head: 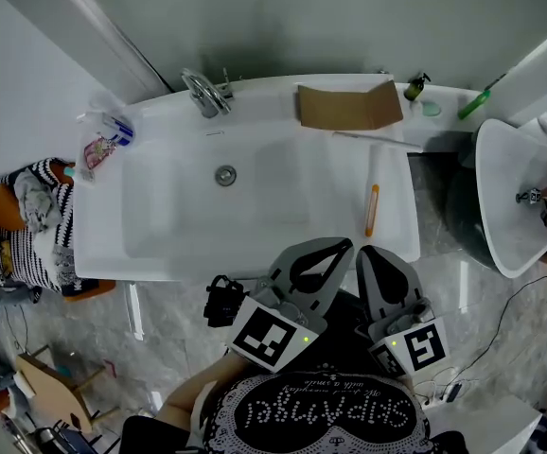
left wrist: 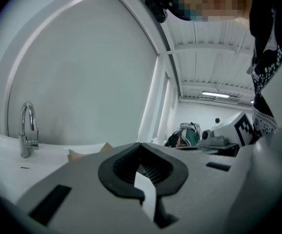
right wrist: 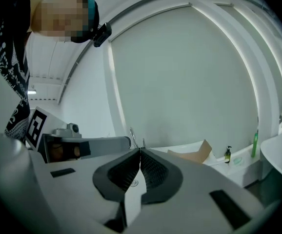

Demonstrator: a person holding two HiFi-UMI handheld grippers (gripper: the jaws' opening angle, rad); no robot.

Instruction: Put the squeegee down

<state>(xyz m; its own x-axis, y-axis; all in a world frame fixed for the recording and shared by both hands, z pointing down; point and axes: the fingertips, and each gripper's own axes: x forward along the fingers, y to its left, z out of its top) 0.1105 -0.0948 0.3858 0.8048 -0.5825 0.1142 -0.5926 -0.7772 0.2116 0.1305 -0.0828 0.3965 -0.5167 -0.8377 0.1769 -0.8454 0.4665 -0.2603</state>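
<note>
Two grippers sit at the lower middle of the head view, side by side and pointing up the frame toward the tub. The left gripper point(head: 326, 245) has its jaws pressed together with nothing between them, as its own view shows point(left wrist: 140, 145). The right gripper point(head: 378, 252) is likewise pressed together and empty point(right wrist: 140, 150).

One squeegee point(head: 373, 197), with an orange handle, lies flat on the right-hand ledge of the tub point(head: 103, 216), just above the right gripper and apart from both.

On or in the tub there are:
- one chrome tap point(head: 202, 93) at the top edge
- one round drain point(head: 225, 175) in the basin
- one piece of brown cardboard point(head: 347, 107) at the upper middle
- one plastic bag point(head: 103, 140) at the upper left corner
- two bottles at the upper right, a small dark one point(head: 414, 87) and a green one point(head: 474, 103)

One white basin point(head: 505, 197) stands at the right edge. One striped cloth point(head: 37, 206) lies at the left edge.

The floor point(head: 160, 348) is grey marbled tile. The wall point(head: 302, 17) behind the tub is plain pale grey.
</note>
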